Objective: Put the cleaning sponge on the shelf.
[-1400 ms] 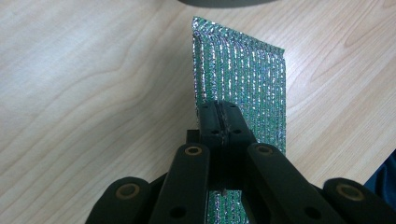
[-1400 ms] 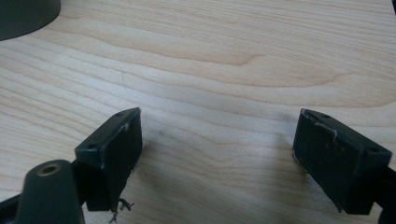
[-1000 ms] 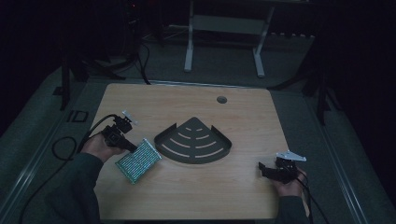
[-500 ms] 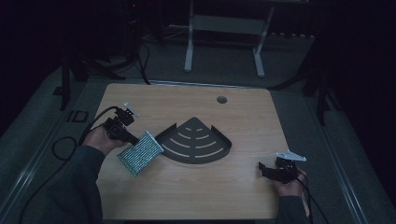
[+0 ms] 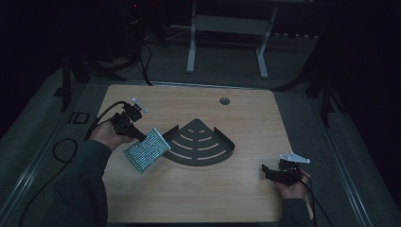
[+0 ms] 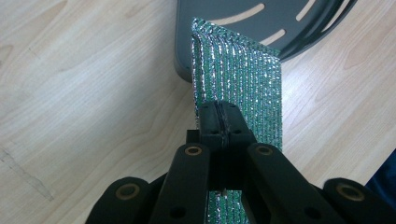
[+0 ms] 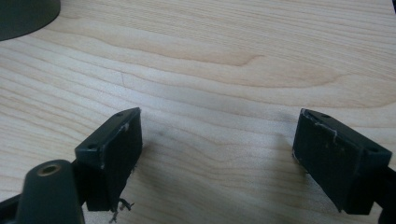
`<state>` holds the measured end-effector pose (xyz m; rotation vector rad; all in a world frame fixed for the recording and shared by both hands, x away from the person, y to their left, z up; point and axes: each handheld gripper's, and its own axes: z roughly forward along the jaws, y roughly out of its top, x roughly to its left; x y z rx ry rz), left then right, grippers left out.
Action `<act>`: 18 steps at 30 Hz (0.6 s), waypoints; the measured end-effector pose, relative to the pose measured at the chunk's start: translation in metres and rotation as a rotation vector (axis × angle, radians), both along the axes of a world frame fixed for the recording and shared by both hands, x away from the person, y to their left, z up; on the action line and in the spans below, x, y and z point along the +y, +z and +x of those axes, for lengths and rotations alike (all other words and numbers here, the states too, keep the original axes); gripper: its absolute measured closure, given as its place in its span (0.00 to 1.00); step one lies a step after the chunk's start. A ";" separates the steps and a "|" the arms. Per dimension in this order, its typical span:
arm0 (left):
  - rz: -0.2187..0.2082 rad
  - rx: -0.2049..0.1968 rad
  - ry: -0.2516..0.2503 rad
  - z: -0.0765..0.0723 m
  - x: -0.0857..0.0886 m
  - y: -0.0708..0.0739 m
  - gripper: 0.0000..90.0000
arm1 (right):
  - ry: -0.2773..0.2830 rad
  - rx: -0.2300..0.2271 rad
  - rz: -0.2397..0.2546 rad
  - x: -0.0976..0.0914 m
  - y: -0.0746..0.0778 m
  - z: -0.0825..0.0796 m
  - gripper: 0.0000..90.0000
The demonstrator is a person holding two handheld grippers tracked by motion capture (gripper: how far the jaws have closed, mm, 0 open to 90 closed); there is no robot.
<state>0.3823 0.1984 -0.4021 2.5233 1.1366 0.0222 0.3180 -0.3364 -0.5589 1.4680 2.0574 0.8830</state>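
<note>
Since half a second ago, your left gripper (image 5: 142, 135) has carried the green glittering pad (image 5: 147, 150) a little further to the right, closer to the dark fan-shaped tray (image 5: 222, 156); your right gripper (image 5: 265, 171) has not changed its place. In the high view, the pad hangs tilted beside the tray's left corner, and its upper edge is just beside the tray's rim. In the left gripper view, your left gripper (image 6: 219, 116) has its jaws pressed together on the near end of the pad (image 6: 243, 77), and the far end of the pad overlaps the tray (image 6: 224, 14) at its slotted floor. In the right gripper view, your right gripper (image 7: 217, 140) has its jaws spread wide over the bare wooden table (image 7: 224, 65), pinching nothing. Your right hand (image 5: 294, 188) rests near the table's right front corner, well apart from the tray.
</note>
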 end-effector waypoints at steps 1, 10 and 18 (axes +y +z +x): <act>0.002 -0.001 -0.004 0.001 -0.001 0.001 1.00 | 0.000 0.000 0.000 0.000 0.000 0.000 0.17; -0.002 -0.019 -0.007 0.006 -0.008 0.008 1.00 | 0.001 0.000 0.000 0.000 0.000 0.000 0.17; -0.001 -0.032 -0.026 0.011 -0.015 0.015 1.00 | 0.001 0.000 0.000 0.000 0.000 0.000 0.17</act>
